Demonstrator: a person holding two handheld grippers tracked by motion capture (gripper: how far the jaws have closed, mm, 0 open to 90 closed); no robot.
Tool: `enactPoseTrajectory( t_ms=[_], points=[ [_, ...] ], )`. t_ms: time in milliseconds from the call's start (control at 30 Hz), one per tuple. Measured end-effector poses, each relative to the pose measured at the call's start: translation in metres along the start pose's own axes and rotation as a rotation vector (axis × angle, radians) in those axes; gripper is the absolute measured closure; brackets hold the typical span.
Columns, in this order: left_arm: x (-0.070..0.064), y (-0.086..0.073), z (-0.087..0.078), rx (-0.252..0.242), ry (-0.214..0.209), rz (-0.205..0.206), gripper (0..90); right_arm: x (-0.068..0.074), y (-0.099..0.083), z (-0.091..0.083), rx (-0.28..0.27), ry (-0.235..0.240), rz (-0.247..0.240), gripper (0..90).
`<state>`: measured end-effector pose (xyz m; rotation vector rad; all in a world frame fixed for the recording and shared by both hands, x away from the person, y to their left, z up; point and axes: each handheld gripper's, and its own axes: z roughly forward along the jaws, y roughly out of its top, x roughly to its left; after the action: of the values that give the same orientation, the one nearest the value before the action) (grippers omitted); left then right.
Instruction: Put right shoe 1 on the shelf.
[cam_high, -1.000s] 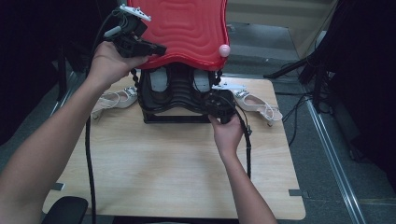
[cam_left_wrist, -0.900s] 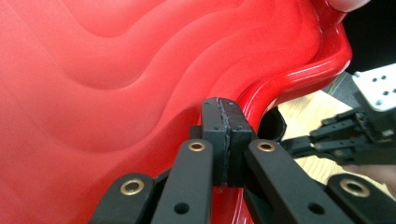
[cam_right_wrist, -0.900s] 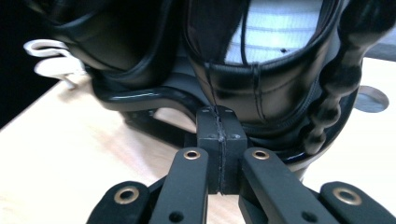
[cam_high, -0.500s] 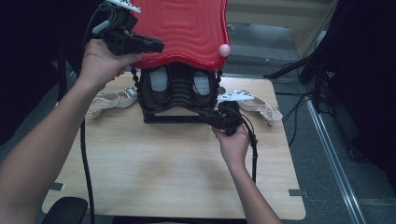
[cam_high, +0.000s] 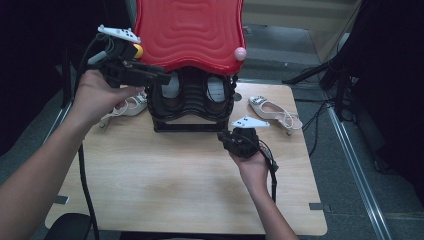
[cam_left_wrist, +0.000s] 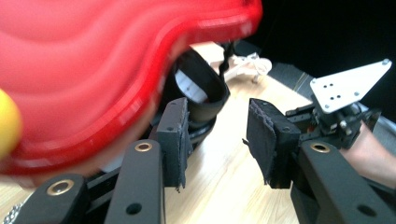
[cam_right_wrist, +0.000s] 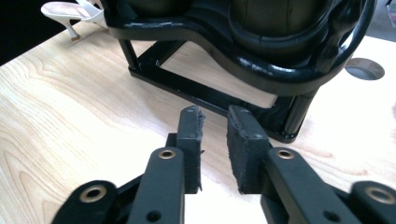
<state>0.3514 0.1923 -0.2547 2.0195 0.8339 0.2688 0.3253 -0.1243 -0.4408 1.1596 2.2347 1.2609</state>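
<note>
A black shoe rack (cam_high: 192, 124) stands at the back of the wooden table (cam_high: 175, 185), with a red wavy lid (cam_high: 190, 30) raised over it. Two dark shoes (cam_high: 216, 90) sit inside. My left gripper (cam_high: 162, 77) hovers at the lid's lower left edge, by a yellow knob (cam_high: 138, 51). In the left gripper view it (cam_left_wrist: 217, 126) is open and empty, the red lid (cam_left_wrist: 84, 70) blurred to its left. My right gripper (cam_high: 226, 136) rests low in front of the rack's right corner. Its jaws (cam_right_wrist: 215, 121) stand narrowly apart, empty, facing the rack frame (cam_right_wrist: 261, 70).
One white heeled sandal (cam_high: 272, 111) lies right of the rack, another (cam_high: 127, 107) left of it behind my left hand. A pink knob (cam_high: 240, 53) sits on the lid's right corner. A cable hole (cam_right_wrist: 364, 69) is in the table beyond the rack.
My right gripper has drawn back from the rack's front toward the near side of the table. My left gripper has dropped a little beside the lid's left edge.
</note>
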Motion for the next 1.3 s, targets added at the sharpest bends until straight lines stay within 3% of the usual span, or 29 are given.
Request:
enactPoseTrajectory(
  t_ms=[67,200,333,533,733,867,1000,1133,1300],
  points=[
    [-0.003,-0.008,0.001,0.004,-0.007,-0.004,57.6,0.001,-0.005,-0.002,-0.007,0.017,0.006,79.2],
    [-0.006,-0.024,0.006,0.007,0.003,0.013,55.9,-0.004,-0.011,-0.003,0.012,0.141,0.071,75.0],
    [-0.006,-0.042,0.012,0.007,0.005,0.013,54.2,-0.006,-0.018,-0.004,0.039,0.151,0.079,70.9],
    [-0.002,-0.064,0.021,0.032,0.003,0.003,52.9,-0.012,-0.023,-0.006,0.074,0.238,0.08,65.6],
    [0.005,-0.085,0.026,0.036,0.0,-0.02,51.2,-0.014,-0.027,-0.008,0.106,0.268,0.061,63.2],
    [0.01,-0.099,0.031,0.054,-0.002,-0.035,50.9,-0.017,-0.03,-0.011,0.088,0.271,0.027,56.8],
    [0.016,-0.113,0.036,0.065,0.003,-0.045,51.1,-0.021,-0.032,-0.012,0.076,0.281,0.048,54.9],
    [0.021,-0.127,0.04,0.064,0.002,-0.05,52.2,-0.023,-0.034,-0.011,0.103,0.265,0.026,53.4],
    [0.026,-0.143,0.047,0.093,0.005,-0.057,56.8,-0.025,-0.036,-0.011,0.086,0.254,0.018,53.0]
  ],
)
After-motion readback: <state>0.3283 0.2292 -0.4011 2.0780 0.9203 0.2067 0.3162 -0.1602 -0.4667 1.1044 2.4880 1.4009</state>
